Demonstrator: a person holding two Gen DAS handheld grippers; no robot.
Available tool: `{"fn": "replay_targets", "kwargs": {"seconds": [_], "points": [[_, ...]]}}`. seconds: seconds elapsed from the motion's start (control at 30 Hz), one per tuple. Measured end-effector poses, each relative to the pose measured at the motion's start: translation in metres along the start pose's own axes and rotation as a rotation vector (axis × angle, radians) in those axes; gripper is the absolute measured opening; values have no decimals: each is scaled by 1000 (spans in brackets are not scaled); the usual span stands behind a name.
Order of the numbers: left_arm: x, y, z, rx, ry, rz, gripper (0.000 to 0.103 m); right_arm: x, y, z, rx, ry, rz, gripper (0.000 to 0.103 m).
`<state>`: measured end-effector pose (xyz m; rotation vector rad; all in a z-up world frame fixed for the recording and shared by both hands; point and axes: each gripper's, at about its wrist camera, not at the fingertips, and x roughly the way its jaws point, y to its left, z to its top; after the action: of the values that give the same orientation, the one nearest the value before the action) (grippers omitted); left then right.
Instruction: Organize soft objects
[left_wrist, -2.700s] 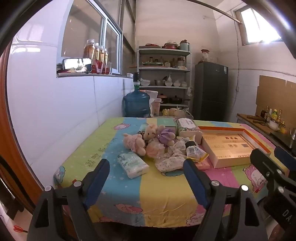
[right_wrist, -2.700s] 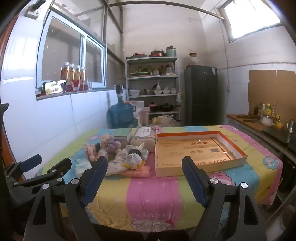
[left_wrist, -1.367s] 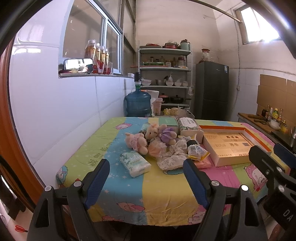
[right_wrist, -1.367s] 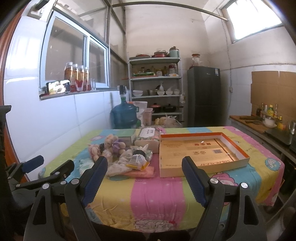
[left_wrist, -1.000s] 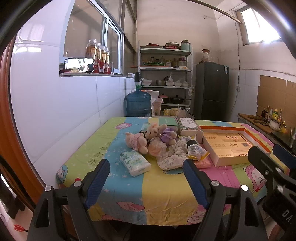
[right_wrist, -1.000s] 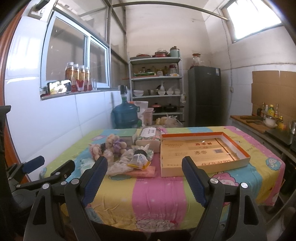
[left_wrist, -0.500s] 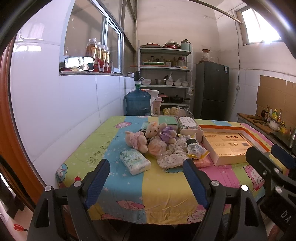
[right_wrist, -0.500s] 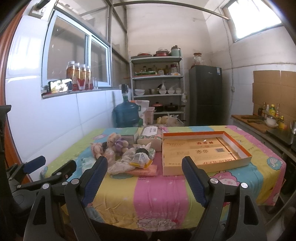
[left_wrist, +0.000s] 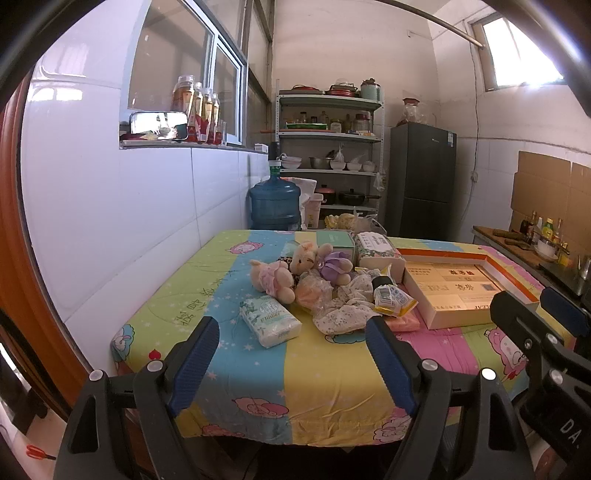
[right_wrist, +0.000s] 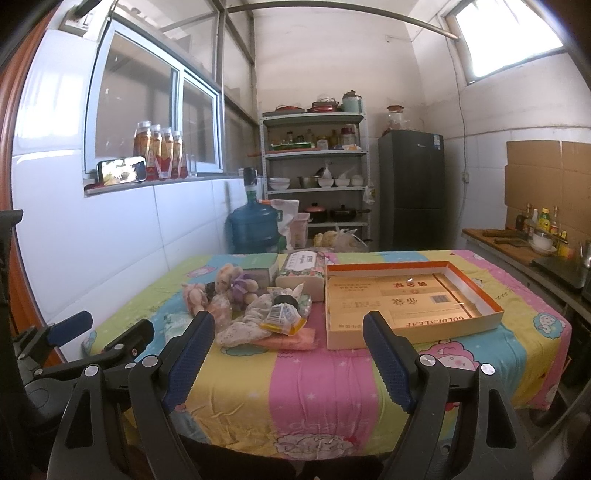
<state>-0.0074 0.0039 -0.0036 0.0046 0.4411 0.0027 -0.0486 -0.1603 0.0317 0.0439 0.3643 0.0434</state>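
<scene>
A heap of soft things lies mid-table: a pink plush bear (left_wrist: 271, 280), a cream bunny (left_wrist: 303, 258), a purple plush (left_wrist: 334, 264), a floral cloth (left_wrist: 341, 315), a tissue pack (left_wrist: 269, 321) and snack packets (left_wrist: 391, 299). The heap also shows in the right wrist view (right_wrist: 255, 306). An open orange-rimmed cardboard box (right_wrist: 410, 301) lies to its right. My left gripper (left_wrist: 290, 360) is open and empty, short of the table's near edge. My right gripper (right_wrist: 288, 356) is open and empty, over the near edge.
The table wears a colourful striped cloth (left_wrist: 325, 373). Tissue boxes (left_wrist: 375, 251) stand behind the heap. A blue water jug (left_wrist: 275, 203), a shelf rack (left_wrist: 328, 147) and a dark fridge (left_wrist: 423, 181) stand beyond. A white tiled wall (left_wrist: 129, 214) runs along the left.
Both grippers have drawn back slightly and risen a little; the table looks a bit farther away. Nothing on the table has moved, and both stay open.
</scene>
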Motion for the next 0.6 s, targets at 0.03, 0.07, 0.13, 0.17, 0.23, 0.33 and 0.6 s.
{"fn": "replay_targets", "kwargs": {"seconds": [0.03, 0.07, 0.13, 0.17, 0.23, 0.33, 0.6], "points": [[-1, 0, 0, 0, -1, -1, 82, 0, 0, 0, 0, 0, -1, 83], [0, 0, 0, 0, 0, -1, 82, 0, -1, 0, 0, 0, 0, 83], [0, 0, 0, 0, 1, -1, 82, 0, 0, 0, 0, 1, 0, 83], [0, 0, 0, 1, 1, -1, 82, 0, 0, 0, 0, 1, 0, 83], [0, 0, 0, -1, 1, -1, 82, 0, 0, 0, 0, 0, 0, 83], [0, 0, 0, -1, 1, -1, 82, 0, 0, 0, 0, 1, 0, 83], [-2, 0, -1, -1, 1, -2, 82, 0, 1, -1, 0, 2, 2, 83]]}}
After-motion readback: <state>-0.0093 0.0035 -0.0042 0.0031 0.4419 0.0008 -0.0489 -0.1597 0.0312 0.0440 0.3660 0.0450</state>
